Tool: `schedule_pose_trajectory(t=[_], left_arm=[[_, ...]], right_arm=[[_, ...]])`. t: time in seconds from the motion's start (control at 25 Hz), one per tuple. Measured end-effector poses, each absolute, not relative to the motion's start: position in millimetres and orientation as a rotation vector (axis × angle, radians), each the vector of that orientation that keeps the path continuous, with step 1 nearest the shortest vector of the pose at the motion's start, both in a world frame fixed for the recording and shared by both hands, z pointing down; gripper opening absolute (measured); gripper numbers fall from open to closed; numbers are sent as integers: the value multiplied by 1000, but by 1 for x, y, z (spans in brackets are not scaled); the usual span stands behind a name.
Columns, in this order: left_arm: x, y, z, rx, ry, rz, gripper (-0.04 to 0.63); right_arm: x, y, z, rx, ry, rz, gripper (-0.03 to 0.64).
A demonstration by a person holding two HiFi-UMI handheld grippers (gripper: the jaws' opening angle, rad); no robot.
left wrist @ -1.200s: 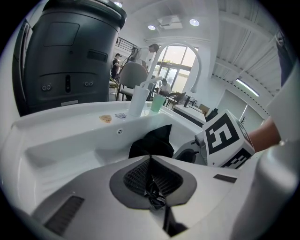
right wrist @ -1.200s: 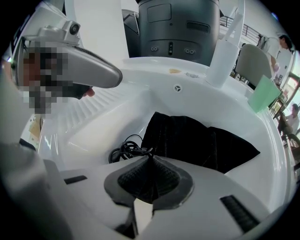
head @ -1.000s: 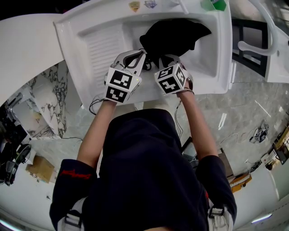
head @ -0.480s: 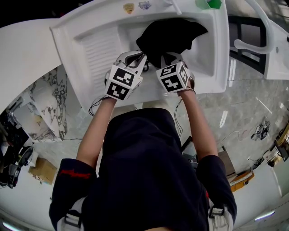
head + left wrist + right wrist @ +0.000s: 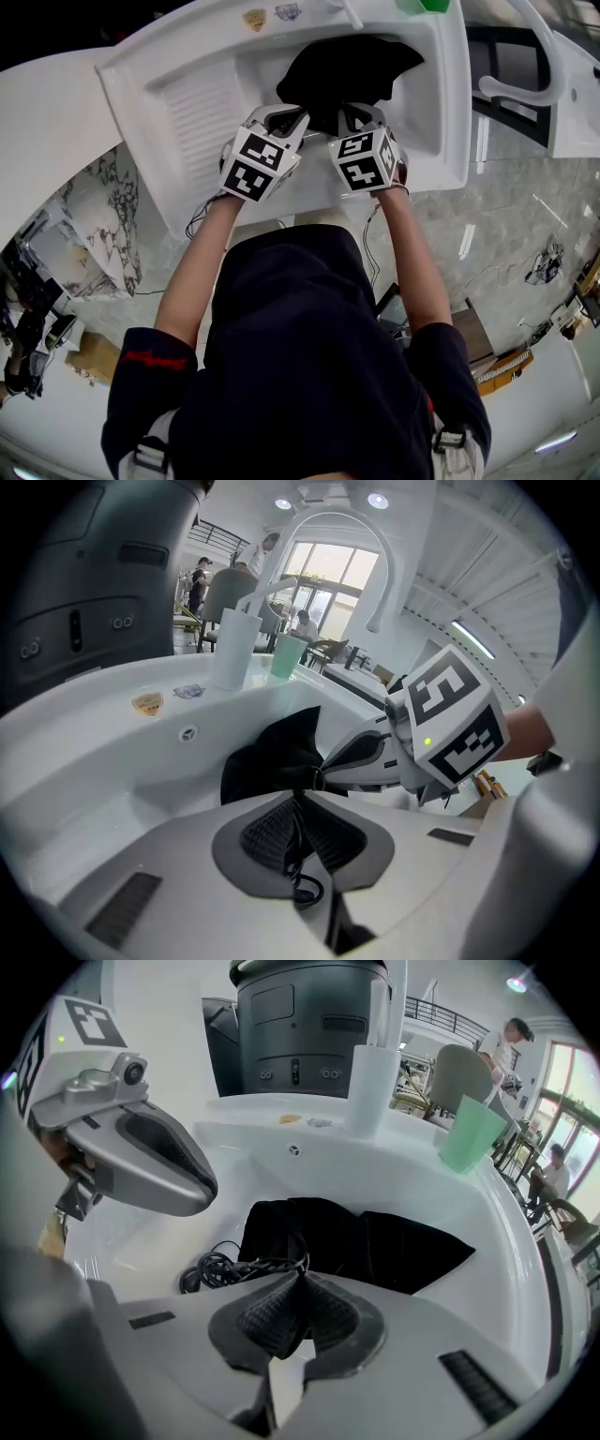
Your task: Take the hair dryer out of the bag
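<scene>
bag: black bag (image 5: 342,70) lies in the white sink (image 5: 202,94), mouth toward the grippers.
left gripper (image 5: 302,797): closed, pinching the bag's cord (image 5: 298,841).
right gripper (image 5: 300,1274): closed on a cord at the bag's mouth too.
hair dryer: unseen, probably inside; a cable coil (image 5: 208,1269) lies outside.
left: open the bag, pull it out.

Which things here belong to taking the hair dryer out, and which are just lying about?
Job: black bag in the sink; black cord pinched in left tool, another in right tool.
Lying about: white cup, green cup, rim stickers.
</scene>
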State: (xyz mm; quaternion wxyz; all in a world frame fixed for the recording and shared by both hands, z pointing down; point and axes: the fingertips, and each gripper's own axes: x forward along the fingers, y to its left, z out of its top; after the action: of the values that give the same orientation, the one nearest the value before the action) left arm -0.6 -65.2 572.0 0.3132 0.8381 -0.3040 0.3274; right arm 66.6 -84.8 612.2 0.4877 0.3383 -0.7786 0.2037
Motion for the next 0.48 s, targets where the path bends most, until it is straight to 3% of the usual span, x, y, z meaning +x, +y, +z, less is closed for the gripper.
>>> schedule_pose_trajectory(t=[0.48], left_arm=[[20, -70, 587, 2207, -723, 882, 74]], right_arm=[[83, -96, 604, 926, -1911, 522, 43]])
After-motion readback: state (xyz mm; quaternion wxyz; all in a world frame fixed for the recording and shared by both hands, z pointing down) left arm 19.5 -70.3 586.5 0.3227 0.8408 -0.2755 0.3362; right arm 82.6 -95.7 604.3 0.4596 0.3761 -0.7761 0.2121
